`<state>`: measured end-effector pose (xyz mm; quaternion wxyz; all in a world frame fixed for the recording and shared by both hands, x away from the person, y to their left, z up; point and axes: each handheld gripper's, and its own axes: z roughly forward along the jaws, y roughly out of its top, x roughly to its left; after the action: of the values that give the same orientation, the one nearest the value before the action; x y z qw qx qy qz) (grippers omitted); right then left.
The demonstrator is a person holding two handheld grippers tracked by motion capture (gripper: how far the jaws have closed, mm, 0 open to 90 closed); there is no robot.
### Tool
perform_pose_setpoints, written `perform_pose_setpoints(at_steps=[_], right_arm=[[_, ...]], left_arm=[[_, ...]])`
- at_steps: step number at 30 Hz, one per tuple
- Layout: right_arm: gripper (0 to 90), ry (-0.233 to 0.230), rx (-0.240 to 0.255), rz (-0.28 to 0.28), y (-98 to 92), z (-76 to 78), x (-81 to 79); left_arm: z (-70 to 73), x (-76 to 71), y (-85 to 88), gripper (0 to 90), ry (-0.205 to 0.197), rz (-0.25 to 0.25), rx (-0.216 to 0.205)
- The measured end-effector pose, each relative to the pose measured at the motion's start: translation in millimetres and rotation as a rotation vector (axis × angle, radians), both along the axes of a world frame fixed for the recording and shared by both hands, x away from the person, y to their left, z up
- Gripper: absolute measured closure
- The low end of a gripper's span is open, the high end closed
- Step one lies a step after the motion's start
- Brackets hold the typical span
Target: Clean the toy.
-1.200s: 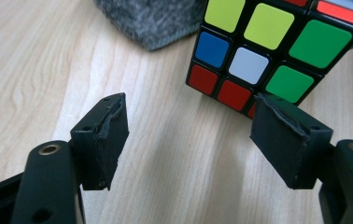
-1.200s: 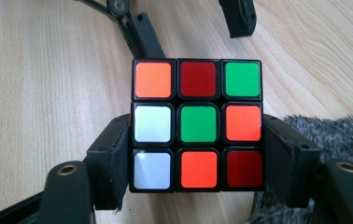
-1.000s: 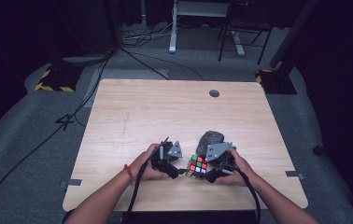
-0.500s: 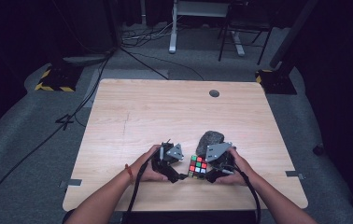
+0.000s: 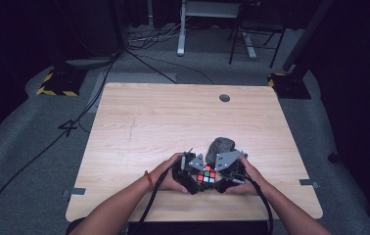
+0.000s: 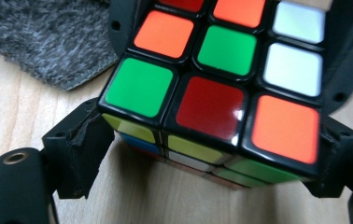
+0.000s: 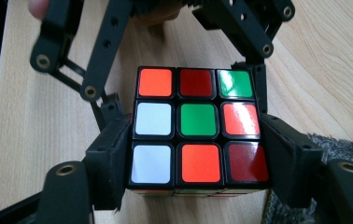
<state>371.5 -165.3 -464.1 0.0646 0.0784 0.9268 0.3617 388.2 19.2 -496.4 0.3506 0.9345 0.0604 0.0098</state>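
High view. The puzzle cube (image 5: 206,175) sat on the worktop (image 5: 173,122) close to its near edge, between the left claw (image 5: 191,177) and the right claw (image 5: 220,177), each borne by a hand entering from below. A grey fuzzy cloth (image 5: 220,145) lay just behind the cube, touching the right claw's grey plate. The far and left parts of the worktop were bare wood; little room remained between the cube and the near edge.

Left gripper view. The left claw (image 6: 207,154) straddled the cube (image 6: 216,88) at its near lower corners. Its jaws had just been opening, with the cube between them; the left pad stood just off the cube's edge with a narrow gap, while contact at the right pad could not be told. The grey cloth (image 6: 44,37) lay at upper left, its hem close to the cube's corner. Bare wood showed beneath and beside the cube.

Right gripper view. The right claw (image 7: 195,158) was closed on the cube (image 7: 198,126), its two pads pressing the opposite sides of the lowest row. The left claw's jaws (image 7: 184,60) reached in from the top and flanked the cube's far row. The cloth (image 7: 338,144) lay at right, beside the right jaw. Open wood extended left and right of the cube.
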Motion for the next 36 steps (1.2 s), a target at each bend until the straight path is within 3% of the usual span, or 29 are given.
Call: perform_pose_setpoints(at_steps=[4,8,18,26,27,28,36], right_arm=[[31.6,-0.007,0.003,0.000,-1.3,0.1,0.2],[30.2,-0.017,0.009,-0.021,-3.6,1.8,-0.1],[27.8,-0.017,0.011,-0.044,-17.4,1.4,0.3],[36.7,-0.008,0.035,-0.075,-33.3,2.8,1.8],[36.7,-0.008,0.035,-0.075,-33.3,2.8,1.8],[44.2,-0.010,0.053,-0.065,-33.1,1.4,0.9],[50.0,-0.025,0.058,-0.038,-25.6,0.6,-0.4]], left_arm=[[-1.1,-0.4,-0.1,19.1,0.010,-0.003,-0.011],[-0.6,-1.4,2.4,27.9,0.003,-0.008,-0.018],[0.0,-2.3,7.8,32.8,-0.005,0.000,-0.016],[0.5,-0.3,16.1,33.1,-0.016,0.025,-0.006],[0.5,-0.3,16.1,32.3,-0.016,0.025,-0.006],[0.0,0.0,16.2,30.4,-0.009,0.028,-0.007],[0.7,0.1,10.7,24.9,-0.027,0.043,-0.012]])
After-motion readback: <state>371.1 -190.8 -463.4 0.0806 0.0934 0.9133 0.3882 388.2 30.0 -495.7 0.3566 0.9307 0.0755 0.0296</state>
